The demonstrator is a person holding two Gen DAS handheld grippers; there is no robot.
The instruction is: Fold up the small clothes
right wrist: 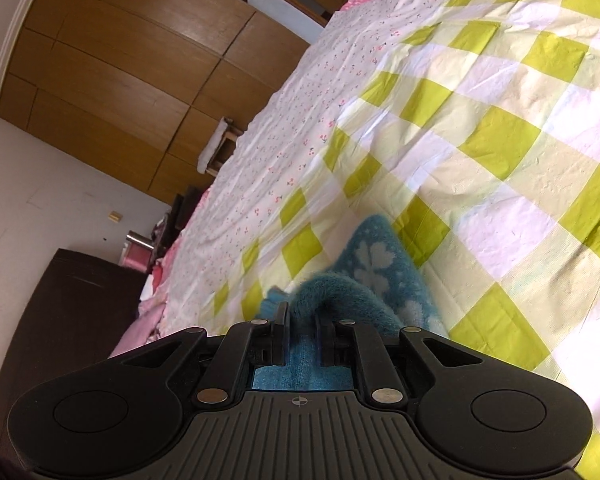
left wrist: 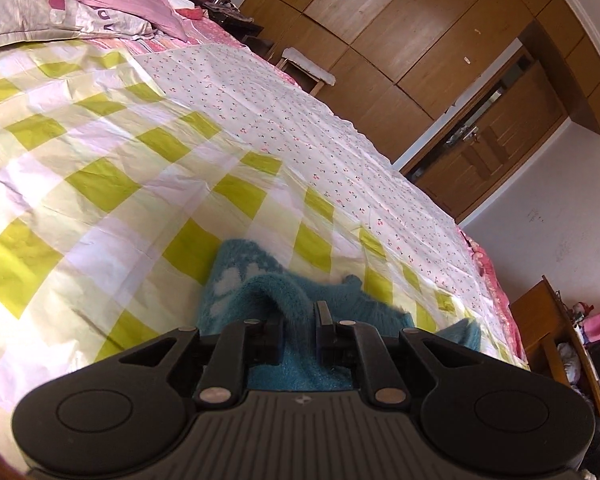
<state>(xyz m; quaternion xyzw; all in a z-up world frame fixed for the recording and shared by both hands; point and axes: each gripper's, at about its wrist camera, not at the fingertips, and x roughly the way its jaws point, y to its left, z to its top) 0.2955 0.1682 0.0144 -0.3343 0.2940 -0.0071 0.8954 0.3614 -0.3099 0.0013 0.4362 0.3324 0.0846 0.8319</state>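
Teal fleece: we see a fuzzy teal garment (left wrist: pixel 236 280) with pale flower shapes, bunched on the checked bedsheet (left wrist: pixel 100 184).
Left gripper (left wrist: pixel 298 316): fingers pinch a raised fold of it.
Right gripper (right wrist: pixel 302 316): fingers pinch another fold.
Hidden: both tool bodies cover the garment's near part; we cannot make out its shape.
Writing: pillow (left wrist: pixel 80 16) lettering unreadable.
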